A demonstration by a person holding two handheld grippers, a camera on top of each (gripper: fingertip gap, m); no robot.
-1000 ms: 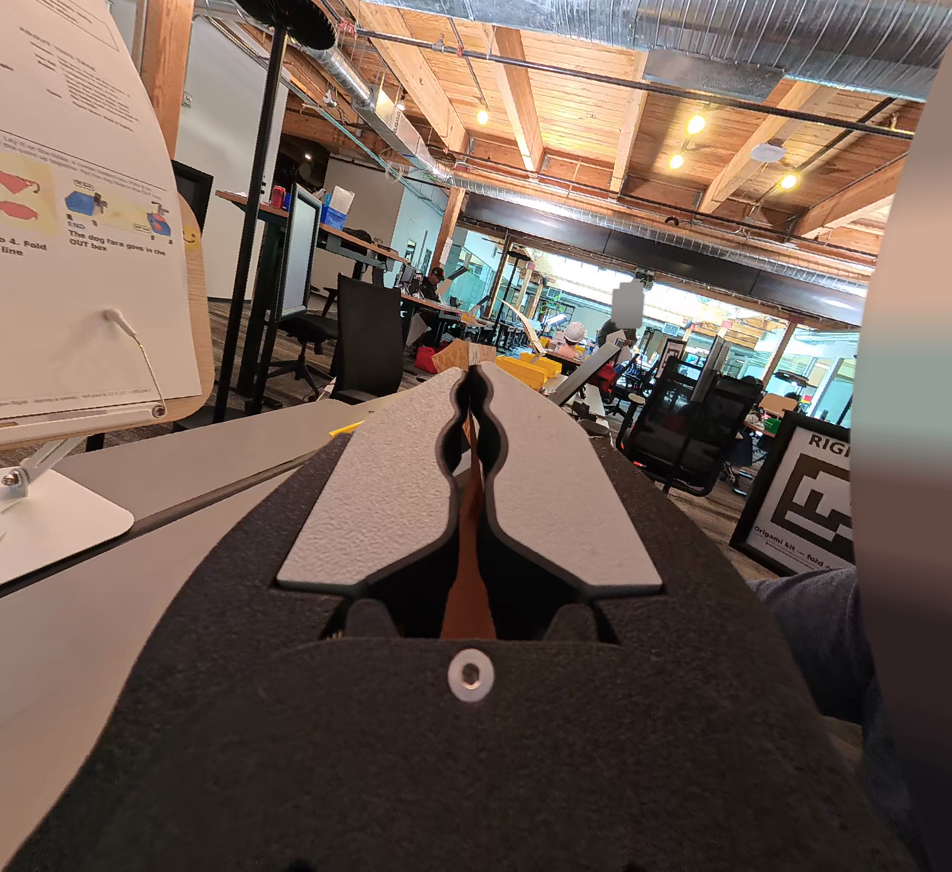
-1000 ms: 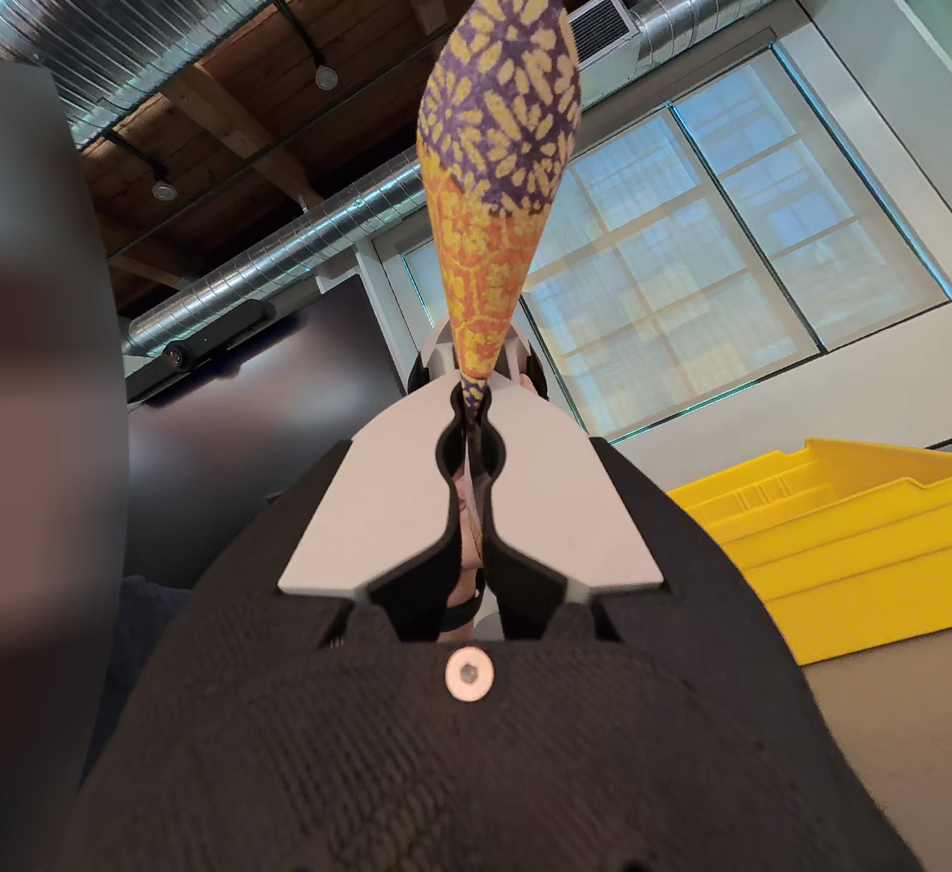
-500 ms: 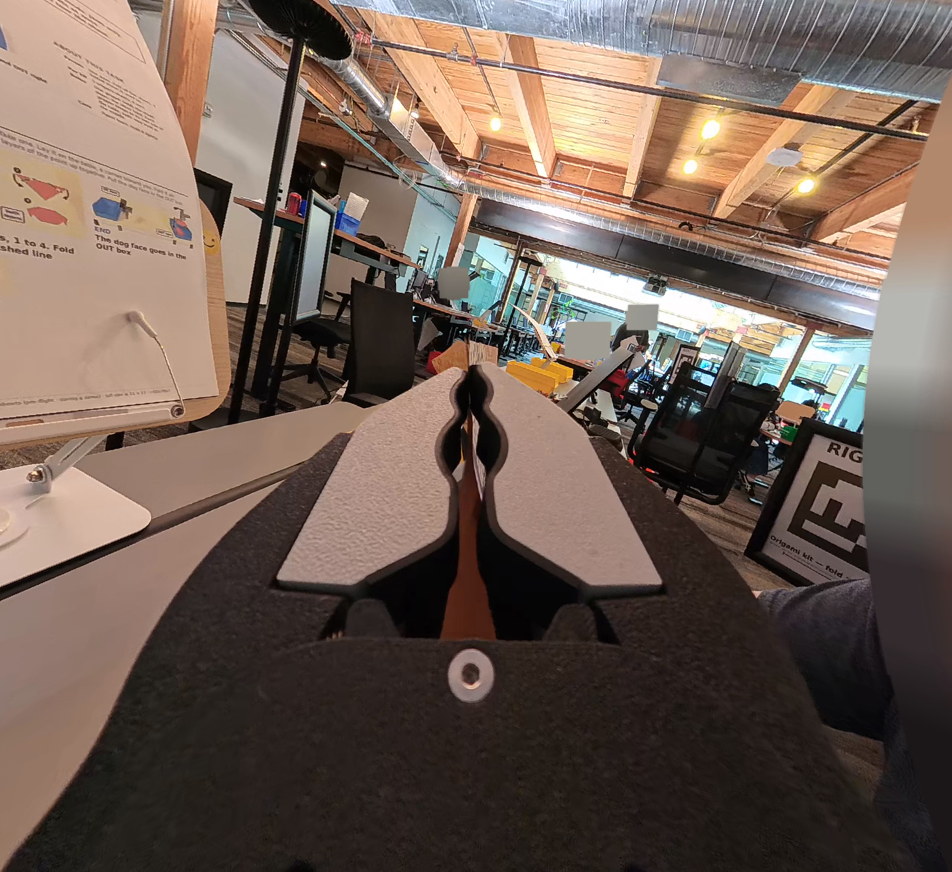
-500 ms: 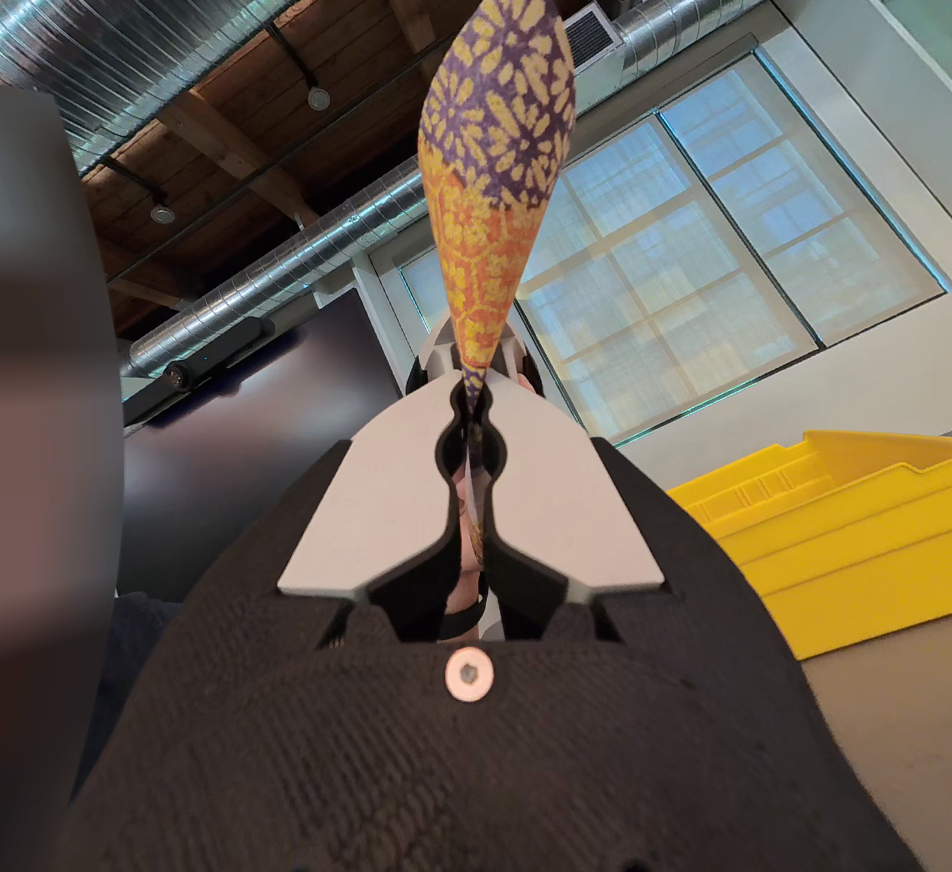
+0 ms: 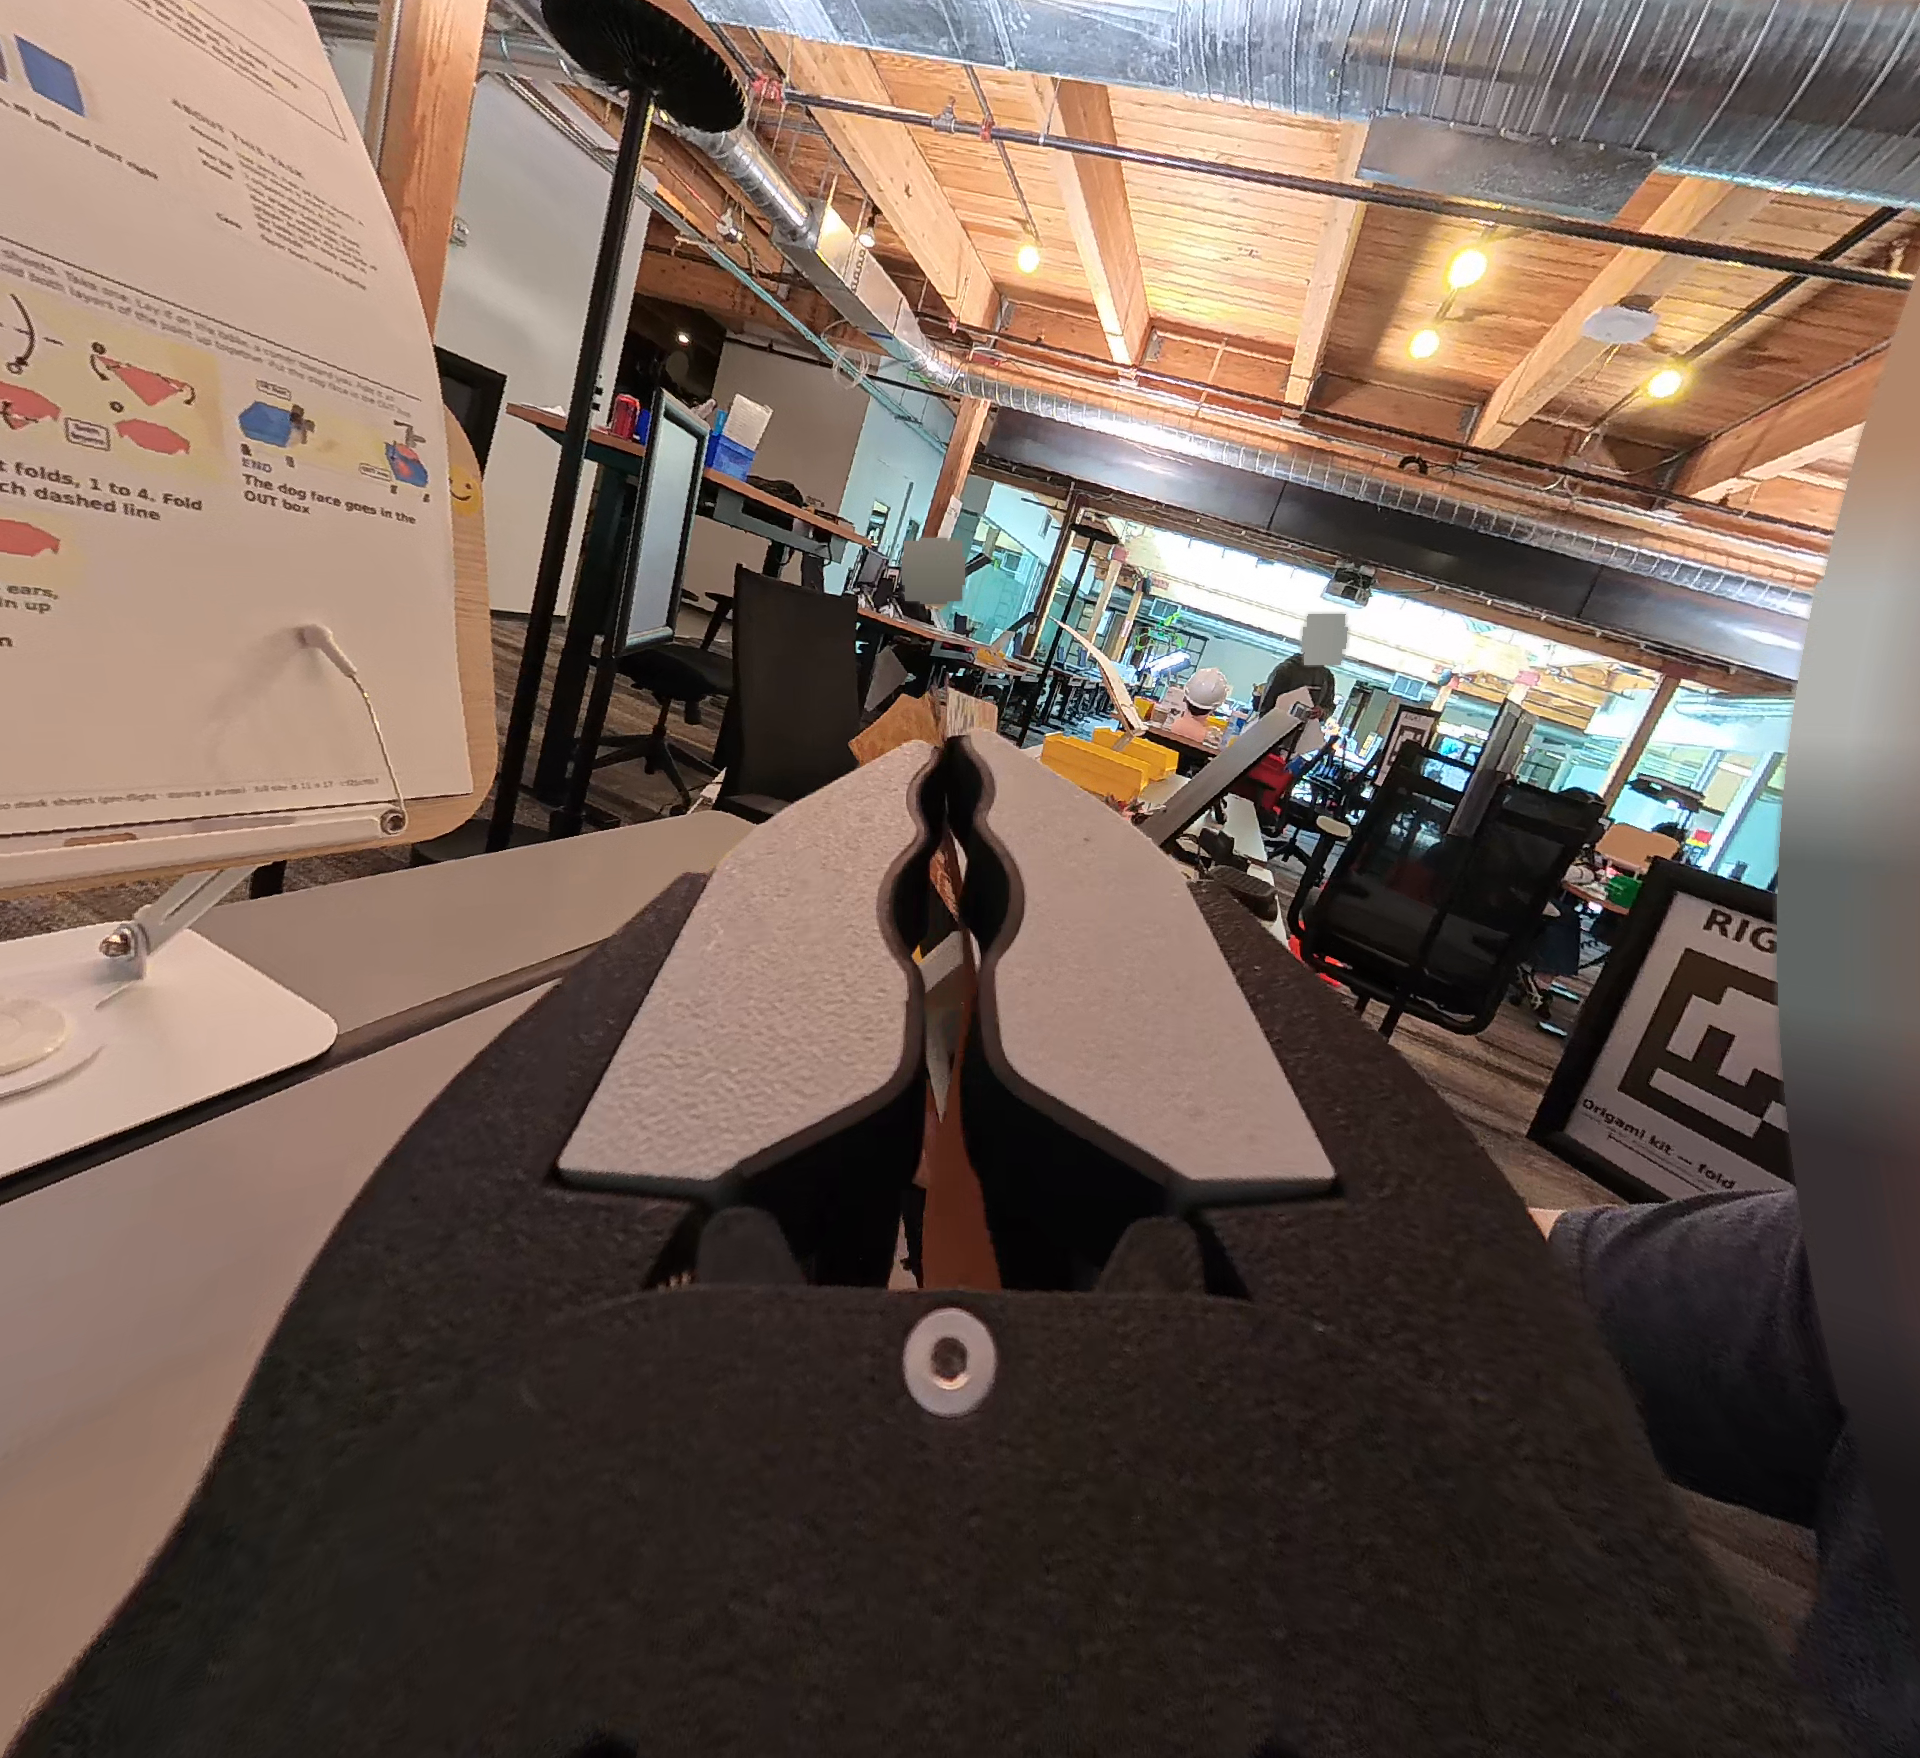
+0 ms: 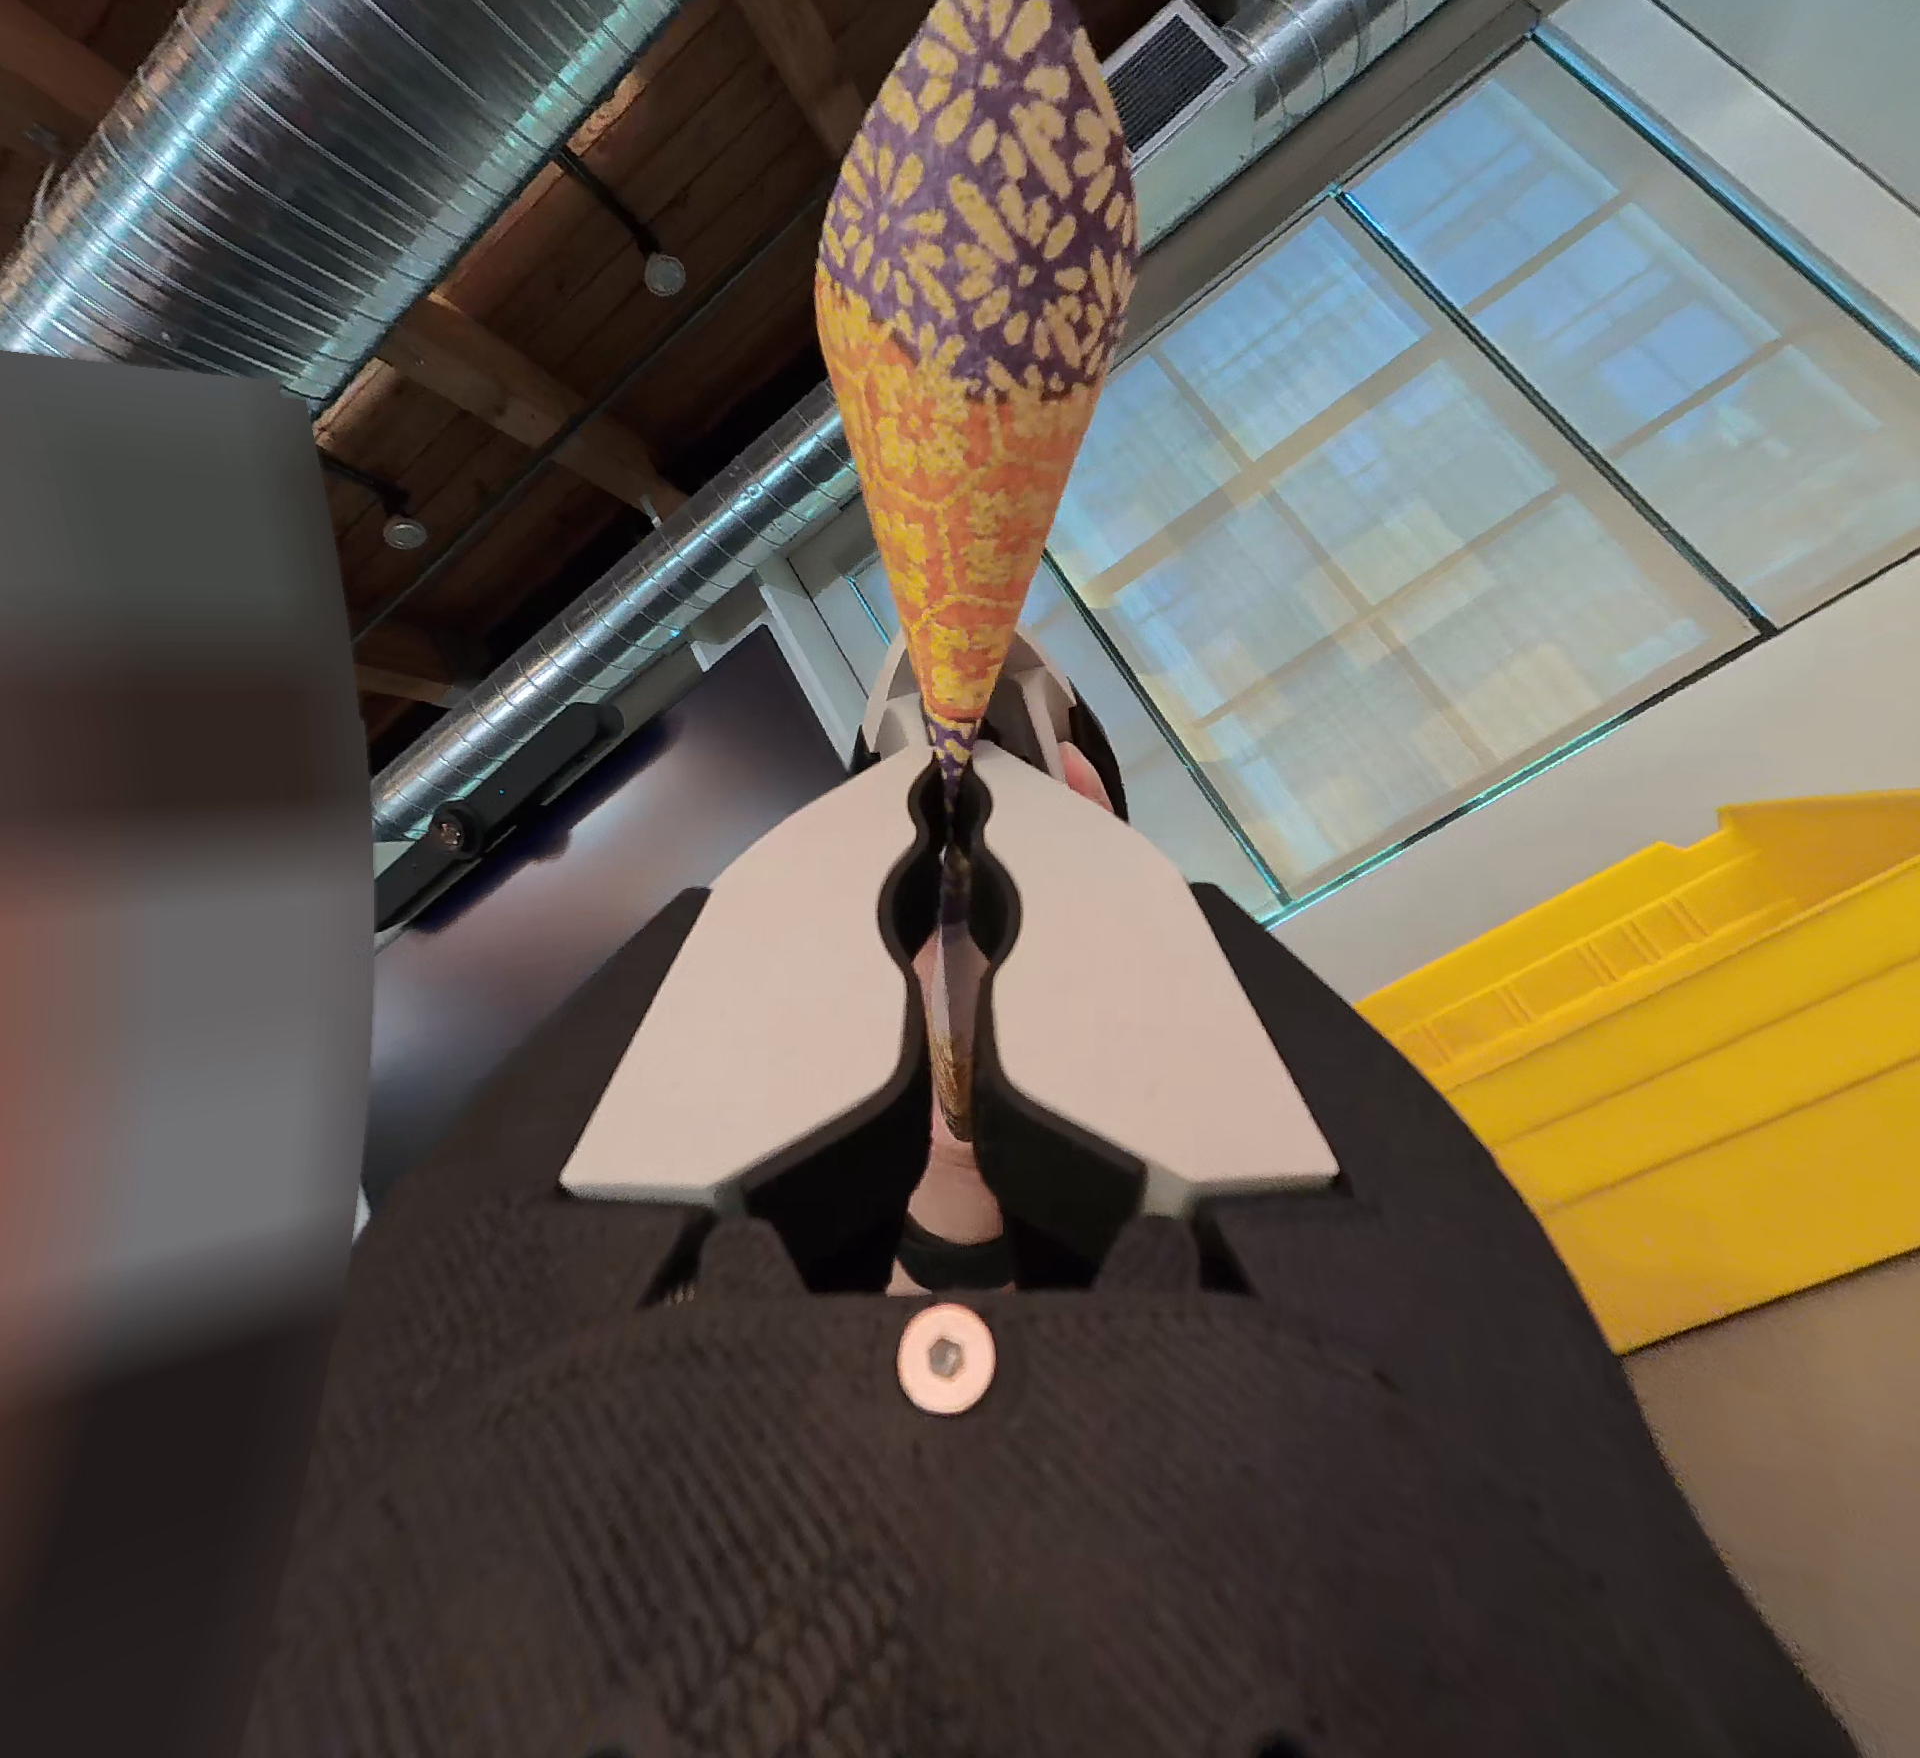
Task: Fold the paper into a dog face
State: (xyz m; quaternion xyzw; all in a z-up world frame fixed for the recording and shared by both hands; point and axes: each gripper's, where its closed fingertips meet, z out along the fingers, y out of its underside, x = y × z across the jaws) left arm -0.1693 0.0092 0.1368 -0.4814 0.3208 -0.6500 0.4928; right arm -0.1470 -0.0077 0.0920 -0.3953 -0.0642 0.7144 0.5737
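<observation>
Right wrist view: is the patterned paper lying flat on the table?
No. The paper stands up from the shut right tool, against the ceiling.

Left gripper swings left

The left gripper (image 5: pixel 954 752) turns leftward: the instruction sheet (image 5: pixel 197 420) on its stand fills more of the left wrist view than before.

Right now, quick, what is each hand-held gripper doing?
Left hand-held gripper: shut on the paper.
Right hand-held gripper: shut on the paper, which sticks up past its tips.
</observation>
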